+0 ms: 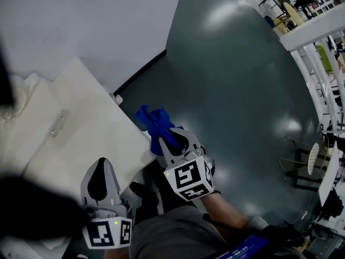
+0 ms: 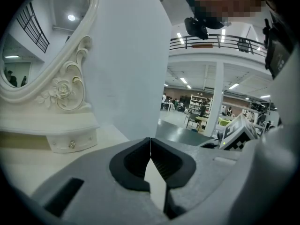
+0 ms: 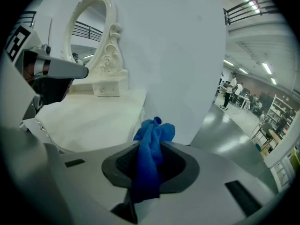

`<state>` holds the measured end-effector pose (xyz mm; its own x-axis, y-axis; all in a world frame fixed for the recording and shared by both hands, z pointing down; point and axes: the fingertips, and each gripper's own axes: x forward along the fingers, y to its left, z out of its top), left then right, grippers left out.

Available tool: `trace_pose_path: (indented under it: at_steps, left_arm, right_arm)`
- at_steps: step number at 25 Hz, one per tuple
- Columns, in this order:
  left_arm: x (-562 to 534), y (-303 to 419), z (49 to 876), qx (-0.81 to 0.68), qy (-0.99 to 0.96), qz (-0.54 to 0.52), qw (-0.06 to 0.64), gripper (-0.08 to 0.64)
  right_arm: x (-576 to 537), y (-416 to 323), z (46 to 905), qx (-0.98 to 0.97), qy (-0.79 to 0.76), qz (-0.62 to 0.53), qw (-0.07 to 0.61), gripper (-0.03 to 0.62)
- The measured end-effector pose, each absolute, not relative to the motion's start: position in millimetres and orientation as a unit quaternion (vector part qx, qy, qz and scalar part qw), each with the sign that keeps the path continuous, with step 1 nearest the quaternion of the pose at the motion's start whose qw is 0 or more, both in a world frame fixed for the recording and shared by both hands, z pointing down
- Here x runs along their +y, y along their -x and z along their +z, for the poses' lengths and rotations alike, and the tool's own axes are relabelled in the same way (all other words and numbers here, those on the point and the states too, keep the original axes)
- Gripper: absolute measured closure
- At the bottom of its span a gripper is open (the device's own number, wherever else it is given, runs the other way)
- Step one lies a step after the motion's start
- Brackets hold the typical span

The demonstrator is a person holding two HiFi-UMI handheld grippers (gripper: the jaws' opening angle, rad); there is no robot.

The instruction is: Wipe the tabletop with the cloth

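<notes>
A crumpled blue cloth [image 1: 153,124] hangs over the right-hand edge of the white tabletop [image 1: 81,128]. My right gripper [image 1: 168,142] is shut on it. In the right gripper view the cloth [image 3: 152,149] is pinched between the jaws, and its bunched end sticks out past them, above the tabletop [image 3: 93,118]. My left gripper [image 1: 102,169] is at the lower left over the table's near part. Its jaws meet with nothing between them, as the left gripper view [image 2: 150,144] shows.
An ornate white oval mirror [image 3: 101,50] with a small drawer base [image 2: 70,142] stands at the back of the table against a white wall panel [image 1: 81,15]. Dark glossy floor [image 1: 232,90] lies to the right of the table. The person's legs [image 1: 161,231] are at the bottom.
</notes>
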<state>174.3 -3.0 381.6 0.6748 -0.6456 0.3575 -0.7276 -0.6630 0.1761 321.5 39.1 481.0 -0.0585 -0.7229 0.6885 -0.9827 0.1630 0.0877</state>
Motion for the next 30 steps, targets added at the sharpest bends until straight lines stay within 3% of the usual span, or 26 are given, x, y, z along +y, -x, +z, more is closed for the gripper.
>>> trace_pose_path:
  at_steps: [8, 16, 24, 30]
  left_arm:
    - [-14, -210, 349, -0.374, -0.917, 0.090, 0.110, 0.543]
    - [-63, -185, 263, -0.419, -0.908, 0.013, 0.030, 0.543]
    - [-67, -93, 155, -0.485, -0.873, -0.011, -0.056, 0.543]
    - [-50, -36, 136, -0.530, -0.844, -0.012, -0.079, 0.543]
  right_arm:
    - [31, -370, 433, -0.680, -0.657, 0.157, 0.285, 0.503]
    - [-27, -348, 331, -0.714, -0.669, 0.087, 0.186, 0.503]
    - [-47, -242, 201, -0.765, -0.634, -0.007, 0.116, 0.503]
    - [-40, -179, 179, -0.796, -0.598, -0.034, 0.094, 0.503]
